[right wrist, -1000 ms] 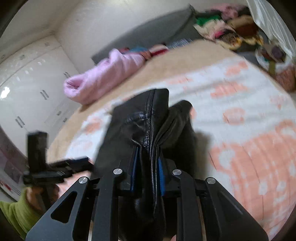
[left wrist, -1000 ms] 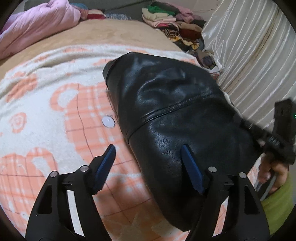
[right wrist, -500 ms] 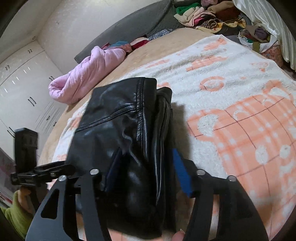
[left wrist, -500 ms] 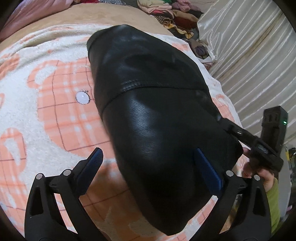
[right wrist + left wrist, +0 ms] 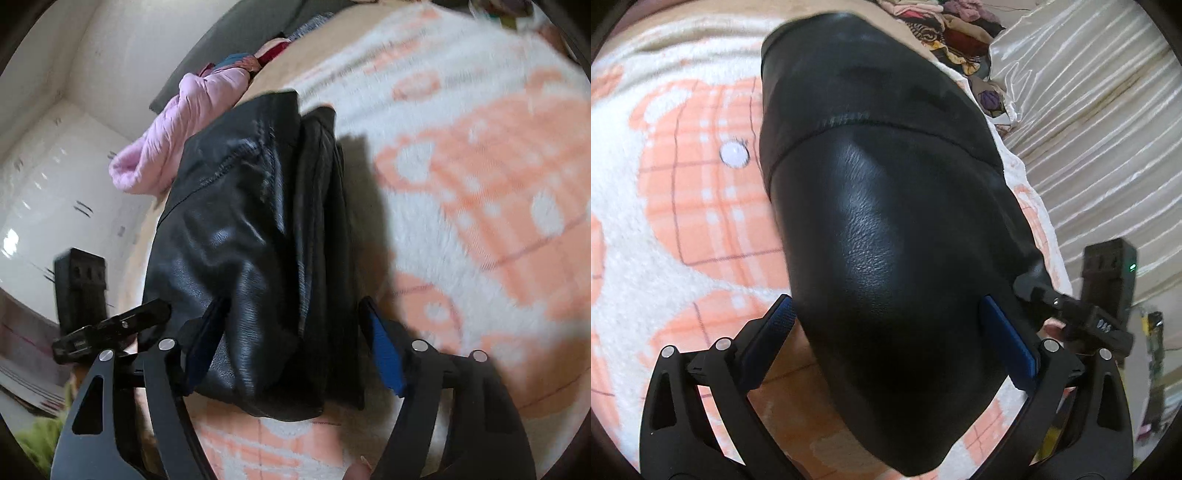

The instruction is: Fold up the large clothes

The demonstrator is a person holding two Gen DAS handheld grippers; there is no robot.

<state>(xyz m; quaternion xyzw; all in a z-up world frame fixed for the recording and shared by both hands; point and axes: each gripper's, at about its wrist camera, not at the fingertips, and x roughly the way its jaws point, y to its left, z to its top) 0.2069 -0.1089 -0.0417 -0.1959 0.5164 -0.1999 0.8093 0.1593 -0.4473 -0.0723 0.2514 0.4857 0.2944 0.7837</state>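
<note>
Left wrist view: the black leather garment (image 5: 886,229) fills the middle of the frame, lying folded on the white-and-orange checked blanket (image 5: 683,206) from the top centre down to the bottom edge. The left gripper (image 5: 886,332) stands wide apart — its blue pads (image 5: 1008,339) flank the bundle's near end without pressing it. At the right edge the right gripper (image 5: 1086,317) shows side-on by the garment's lower right corner. The leather looks thick, heavy and smooth, likely slippery under the pads; a seam (image 5: 849,122) crosses its upper part. I would take hold at the thick folded edges near a corner, where the layers stack, rather than on the taut top face.

Right wrist view: the garment (image 5: 243,251) sits in the centre and lower left, its stacked layers seen edge-on. The right gripper (image 5: 291,343) is opening, the bundle between its pads but no longer pinched.

No brand, label or legible writing shows in either view.
</note>
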